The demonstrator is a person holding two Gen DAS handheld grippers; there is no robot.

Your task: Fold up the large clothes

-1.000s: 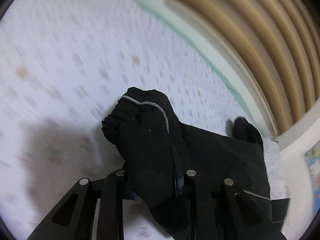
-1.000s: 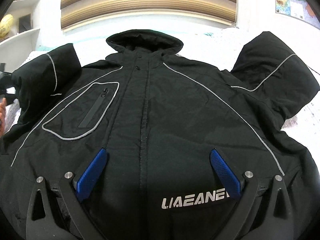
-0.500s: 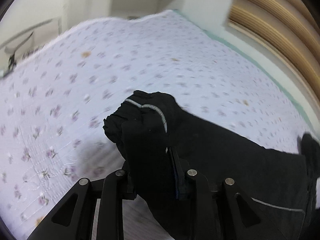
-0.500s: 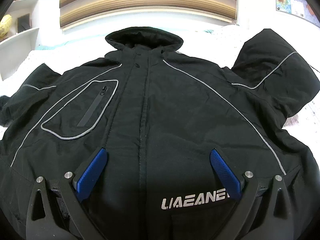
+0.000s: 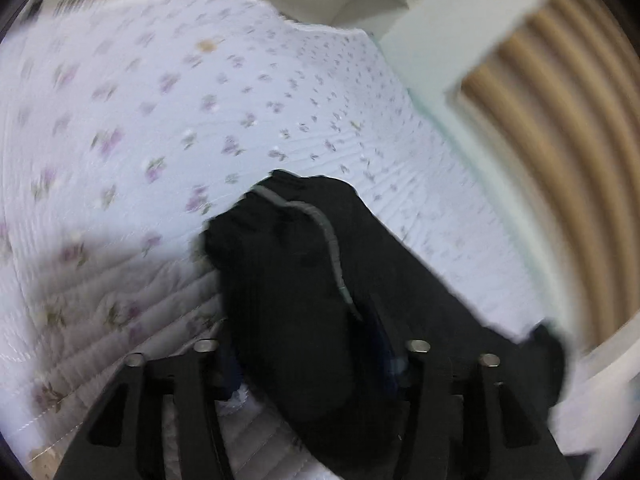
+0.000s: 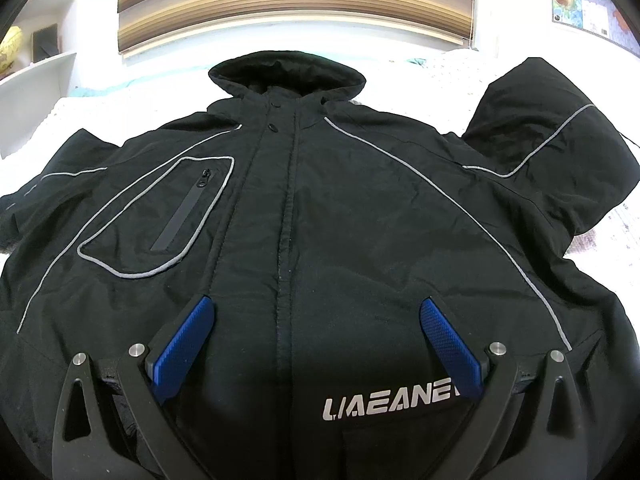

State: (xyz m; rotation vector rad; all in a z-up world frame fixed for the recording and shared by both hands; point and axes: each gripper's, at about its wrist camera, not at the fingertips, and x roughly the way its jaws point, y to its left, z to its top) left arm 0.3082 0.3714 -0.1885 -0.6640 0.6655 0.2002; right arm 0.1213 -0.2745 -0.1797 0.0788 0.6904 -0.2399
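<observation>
Opening around the sleeve cuff (image 5: 288, 280), the left claw (image 5: 312, 364) appears to be laying it out on the bed (image 5: 120, 120). The jacket (image 6: 320, 220) lies flat, face up; the right claw (image 6: 316, 344) hovers wide, empty, above its hem.

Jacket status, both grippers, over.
Left gripper opening, sleeve cuff between its fingers. Right gripper open, empty, over black jacket on floral quilt. Nothing in the way.

The left gripper (image 5: 308, 344) points downward toward 12 o'clock, its jaws opening with a black sleeve (image 5: 296, 280) bunched between them. The right gripper (image 6: 318, 344) tilts down toward 12 o'clock, its blue pads (image 6: 184, 352) spread wide and gripping nothing.
</observation>
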